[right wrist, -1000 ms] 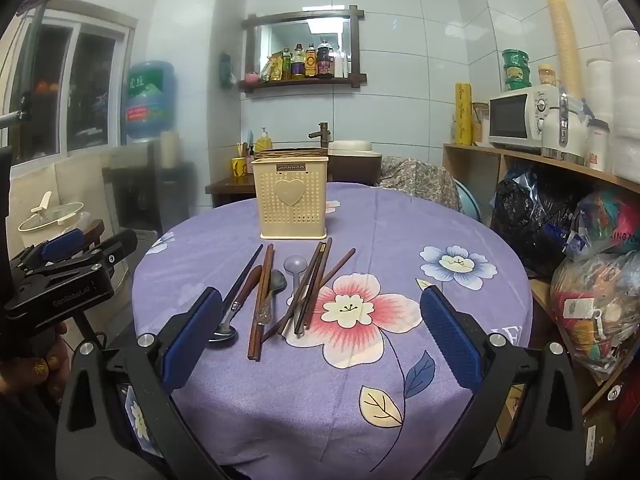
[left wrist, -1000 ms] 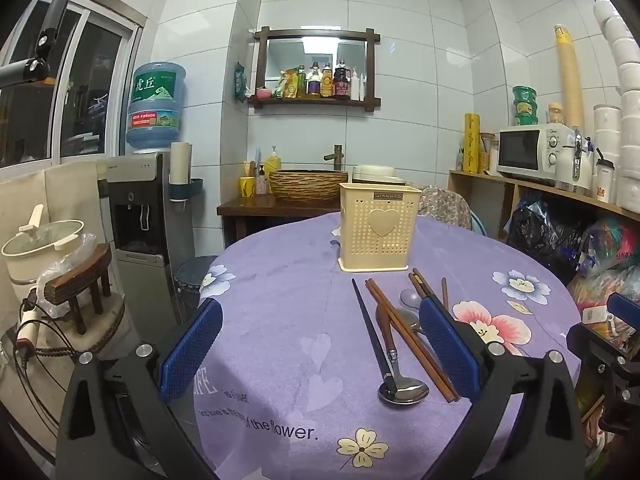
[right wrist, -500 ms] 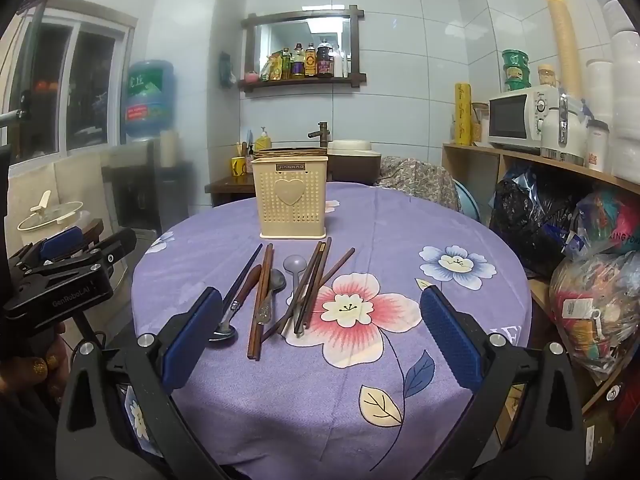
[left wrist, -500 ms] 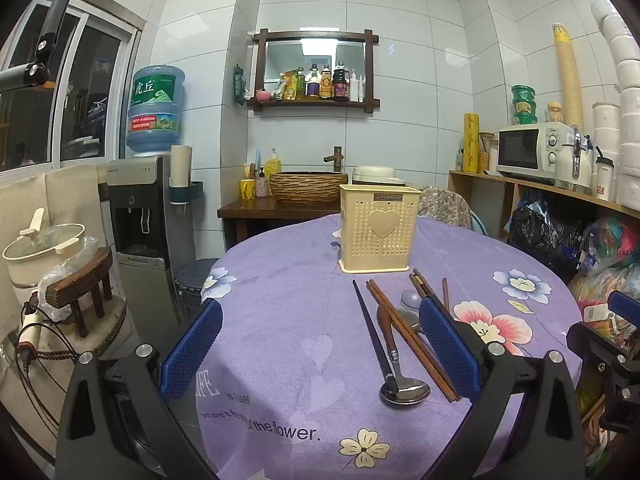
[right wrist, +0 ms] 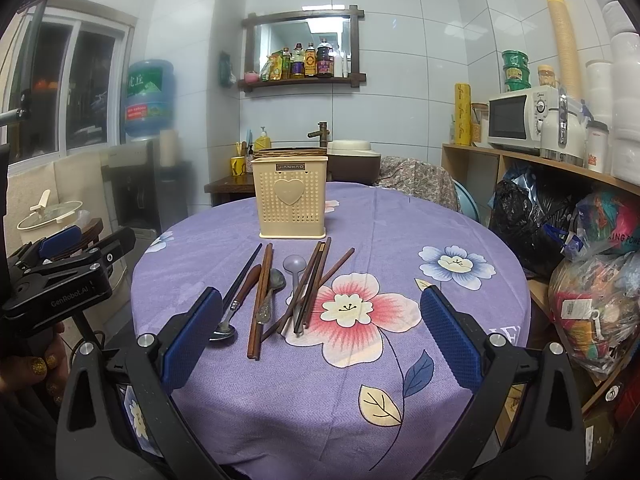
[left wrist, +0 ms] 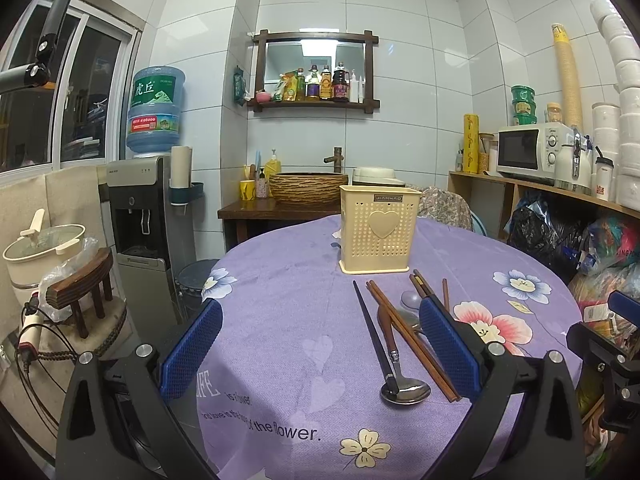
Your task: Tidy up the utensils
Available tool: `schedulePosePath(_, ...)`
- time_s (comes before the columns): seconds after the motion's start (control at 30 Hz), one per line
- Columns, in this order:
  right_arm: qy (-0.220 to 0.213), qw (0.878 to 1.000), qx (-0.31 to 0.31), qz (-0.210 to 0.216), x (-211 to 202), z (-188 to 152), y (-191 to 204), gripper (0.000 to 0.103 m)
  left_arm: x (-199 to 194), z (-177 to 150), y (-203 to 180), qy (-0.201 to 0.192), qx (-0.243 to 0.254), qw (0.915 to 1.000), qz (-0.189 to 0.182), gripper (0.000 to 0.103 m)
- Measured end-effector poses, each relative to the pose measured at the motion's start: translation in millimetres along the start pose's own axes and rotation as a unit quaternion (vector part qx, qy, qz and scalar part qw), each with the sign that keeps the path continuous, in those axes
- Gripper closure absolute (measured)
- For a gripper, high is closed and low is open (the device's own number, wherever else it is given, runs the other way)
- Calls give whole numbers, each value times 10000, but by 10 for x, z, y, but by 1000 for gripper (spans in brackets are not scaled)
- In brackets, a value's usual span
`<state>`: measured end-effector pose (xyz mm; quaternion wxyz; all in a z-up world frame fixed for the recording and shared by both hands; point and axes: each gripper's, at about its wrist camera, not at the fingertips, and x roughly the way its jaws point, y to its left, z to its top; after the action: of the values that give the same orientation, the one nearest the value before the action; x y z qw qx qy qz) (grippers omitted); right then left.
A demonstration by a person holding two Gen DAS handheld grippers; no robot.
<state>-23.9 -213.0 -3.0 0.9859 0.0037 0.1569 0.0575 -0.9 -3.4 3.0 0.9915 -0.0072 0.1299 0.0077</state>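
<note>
Table, purple flowered cloth, carries everything. Cream holder upright at far middle; nothing seen sticking out of it, so sorting judged not begun. Utensils loose just in front of holder: chopsticks, spoons. Left tongs spread, empty, spoon near right blade. Right tongs spread, empty, utensil pile between blades, ahead.

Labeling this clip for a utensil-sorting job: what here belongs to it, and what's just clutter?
Job:
holder
chopsticks
metal spoon
pale spoon
patterned spoon

Clutter:
microwave
water jug
shelf bottles
bags
</note>
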Motion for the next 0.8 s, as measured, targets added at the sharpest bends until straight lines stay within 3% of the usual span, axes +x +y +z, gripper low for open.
schedulePosePath(0.8, 1, 10000, -5, -5, 1, -3, -4, 5, -2, -2, 1, 6, 8, 10000, 0, 5)
